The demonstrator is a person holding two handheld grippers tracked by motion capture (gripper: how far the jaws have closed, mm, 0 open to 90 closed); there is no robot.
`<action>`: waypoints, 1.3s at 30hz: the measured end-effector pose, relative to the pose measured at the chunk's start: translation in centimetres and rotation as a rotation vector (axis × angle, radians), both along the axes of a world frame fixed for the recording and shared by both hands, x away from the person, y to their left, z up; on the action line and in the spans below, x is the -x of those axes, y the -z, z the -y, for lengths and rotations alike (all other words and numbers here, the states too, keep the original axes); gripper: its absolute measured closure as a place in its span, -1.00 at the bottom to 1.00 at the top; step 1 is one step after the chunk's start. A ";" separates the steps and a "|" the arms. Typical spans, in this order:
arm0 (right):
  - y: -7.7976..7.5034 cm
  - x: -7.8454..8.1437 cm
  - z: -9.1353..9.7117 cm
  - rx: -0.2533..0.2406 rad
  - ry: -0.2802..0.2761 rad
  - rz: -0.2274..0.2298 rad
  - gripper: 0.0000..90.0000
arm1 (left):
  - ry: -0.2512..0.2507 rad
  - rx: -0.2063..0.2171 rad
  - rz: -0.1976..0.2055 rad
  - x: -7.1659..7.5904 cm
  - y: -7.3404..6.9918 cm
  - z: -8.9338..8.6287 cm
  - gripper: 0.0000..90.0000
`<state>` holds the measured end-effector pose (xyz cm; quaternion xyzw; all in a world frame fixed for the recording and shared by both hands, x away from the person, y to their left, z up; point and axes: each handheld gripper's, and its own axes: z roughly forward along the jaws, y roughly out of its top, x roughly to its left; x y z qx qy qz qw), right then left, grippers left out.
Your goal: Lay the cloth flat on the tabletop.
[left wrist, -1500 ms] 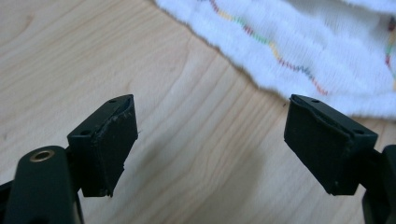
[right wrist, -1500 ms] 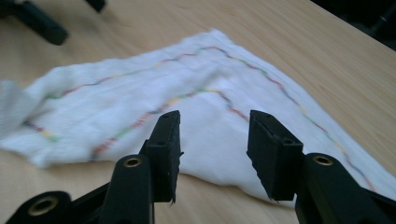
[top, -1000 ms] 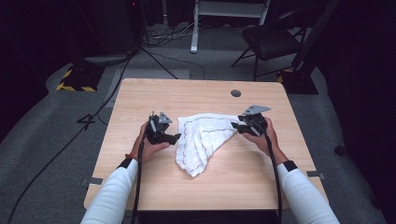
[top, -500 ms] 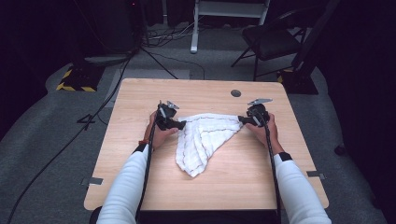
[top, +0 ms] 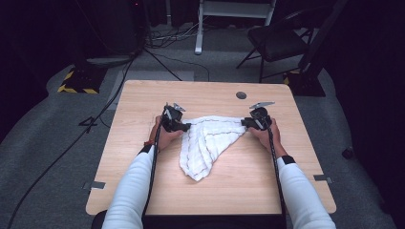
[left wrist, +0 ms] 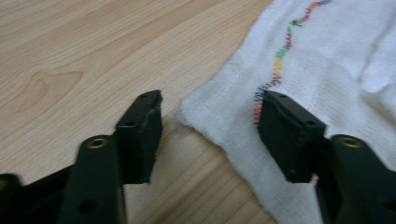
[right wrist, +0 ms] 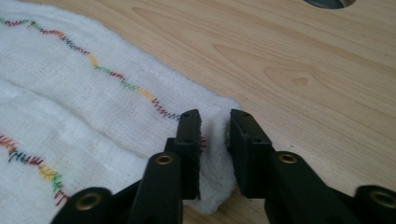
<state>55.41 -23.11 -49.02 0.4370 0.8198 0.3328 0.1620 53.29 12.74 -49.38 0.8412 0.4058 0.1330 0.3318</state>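
Observation:
A white cloth [top: 210, 143] with wavy multicoloured stitching lies crumpled on the wooden table [top: 200, 95], its far edge stretched between the two grippers and a point hanging toward the near side. My left gripper [top: 185, 126] is at the cloth's far left corner. In the left gripper view this gripper [left wrist: 210, 116] stands open, the cloth [left wrist: 327, 56] corner lying between its jaws, one jaw over the fabric. My right gripper [top: 244, 123] is at the far right corner. In the right gripper view it [right wrist: 215, 126] is shut on a bunched fold of the cloth [right wrist: 70, 93].
A round grey grommet [top: 241, 95] is set in the table near its far edge, right of centre. Bare wood surrounds the cloth on all sides. Beyond the table are a chair [top: 279, 43], a white stand [top: 234, 24] and cables on the floor.
Both hands have moved a little farther up the table, to the cloth's far corners. The cloth lies much as before.

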 end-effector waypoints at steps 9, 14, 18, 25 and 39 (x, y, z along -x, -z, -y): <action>-1.6 1.3 -0.1 -0.029 -0.076 0.082 0.92 | 0.052 0.048 0.037 0.7 -1.1 -0.2 0.86; -4.0 2.4 0.4 -0.071 -0.124 0.149 0.92 | 0.076 0.090 0.101 1.6 -3.0 -0.7 0.91; -5.7 3.5 0.4 -0.108 -0.161 0.197 0.92 | 0.100 0.136 0.167 2.8 -5.2 -0.7 0.91; -9.0 6.0 1.4 -0.167 -0.212 0.294 0.92 | 0.139 0.199 0.290 5.6 -9.3 -1.8 0.92; -12.2 12.6 5.9 -0.249 -0.330 0.455 0.92 | 0.275 0.198 0.485 13.8 -14.5 -2.8 0.92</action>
